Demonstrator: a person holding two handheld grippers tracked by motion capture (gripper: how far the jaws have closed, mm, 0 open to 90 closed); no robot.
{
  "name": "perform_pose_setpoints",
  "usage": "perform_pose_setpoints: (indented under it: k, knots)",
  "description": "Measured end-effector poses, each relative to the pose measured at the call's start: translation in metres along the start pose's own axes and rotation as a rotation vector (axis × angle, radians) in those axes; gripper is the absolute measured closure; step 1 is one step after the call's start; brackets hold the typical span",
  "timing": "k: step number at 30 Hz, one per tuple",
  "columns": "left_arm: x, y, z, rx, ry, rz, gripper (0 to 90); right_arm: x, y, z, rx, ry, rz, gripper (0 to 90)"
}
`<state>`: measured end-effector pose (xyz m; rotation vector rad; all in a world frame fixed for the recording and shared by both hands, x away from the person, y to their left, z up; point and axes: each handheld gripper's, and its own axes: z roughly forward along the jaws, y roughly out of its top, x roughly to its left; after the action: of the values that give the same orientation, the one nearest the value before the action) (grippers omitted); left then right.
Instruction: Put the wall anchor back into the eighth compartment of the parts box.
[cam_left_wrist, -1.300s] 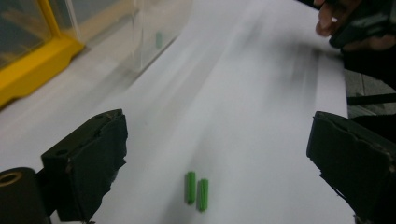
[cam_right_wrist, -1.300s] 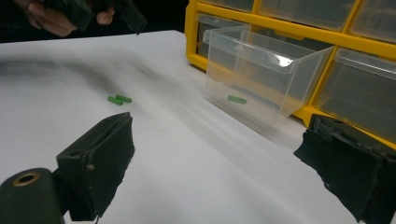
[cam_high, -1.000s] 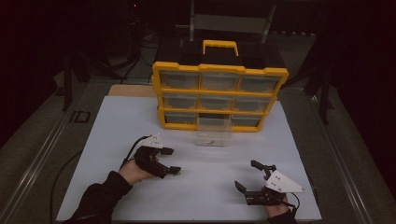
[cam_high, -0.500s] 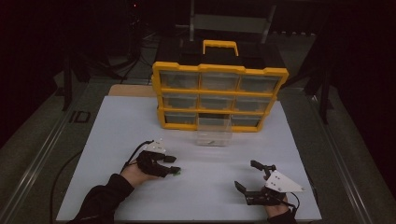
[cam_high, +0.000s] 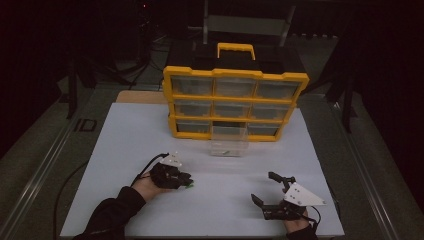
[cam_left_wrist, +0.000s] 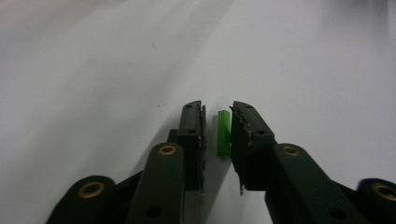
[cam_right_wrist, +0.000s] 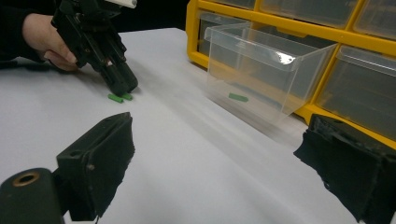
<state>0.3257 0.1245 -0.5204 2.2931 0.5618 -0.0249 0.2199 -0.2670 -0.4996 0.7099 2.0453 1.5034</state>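
A small green plastic peg (cam_left_wrist: 224, 133) lies on the white sheet between the jaws of my left gripper (cam_left_wrist: 218, 112). The jaws have just been closing. The right pad is against the peg and a narrow gap shows at the left pad. From above, the left gripper (cam_high: 188, 181) points down-right at the sheet, with the green peg (cam_high: 190, 186) at its tips. The right gripper view shows the peg (cam_right_wrist: 115, 98) under those tips. My right gripper (cam_high: 262, 186) rests near the front right with its jaws wide apart and nothing between them.
A yellow drawer organizer (cam_high: 234, 77) stands at the back of the white sheet (cam_high: 125, 145). One clear drawer (cam_high: 229, 142) is pulled out in front of it, and a green peg (cam_right_wrist: 238, 97) lies inside the drawer (cam_right_wrist: 299, 60).
The left gripper has sunk to the sheet and its jaws have narrowed around the green peg. The right gripper has stayed where it was.
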Motion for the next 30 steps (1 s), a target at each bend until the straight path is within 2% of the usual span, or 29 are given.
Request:
perform_pose_setpoints:
  k: [5, 12, 17, 20, 22, 29, 30]
  knots:
    - [-0.001, 0.002, 0.002, 0.01, 0.0, 0.018, 75.5, 0.0, 0.0, 0.0, 0.001, 0.001, 0.002, 8.5]
    - [-0.003, 0.006, 0.005, 0.035, -0.002, 0.045, 82.9, 0.0, 0.0, 0.0, 0.003, 0.002, 0.003, 8.5]
    - [-0.002, 0.009, 0.005, 0.052, -0.01, 0.044, 83.5, 0.0, 0.0, 0.0, 0.004, 0.004, 0.003, 8.5]
    - [0.001, 0.009, 0.004, 0.053, -0.029, 0.036, 84.0, 0.0, 0.0, 0.0, 0.004, 0.005, 0.003, 8.5]
    - [0.002, 0.011, 0.004, 0.057, -0.023, 0.044, 84.1, 0.0, 0.0, 0.0, 0.002, 0.004, 0.003, 8.5]
    - [0.005, 0.023, -0.009, 0.033, -0.02, 0.063, 84.1, 0.0, 0.0, 0.0, -0.002, 0.002, 0.001, 8.5]
    - [0.006, 0.025, -0.011, 0.027, -0.031, 0.058, 84.1, 0.0, 0.0, 0.0, -0.001, 0.002, 0.001, 8.5]
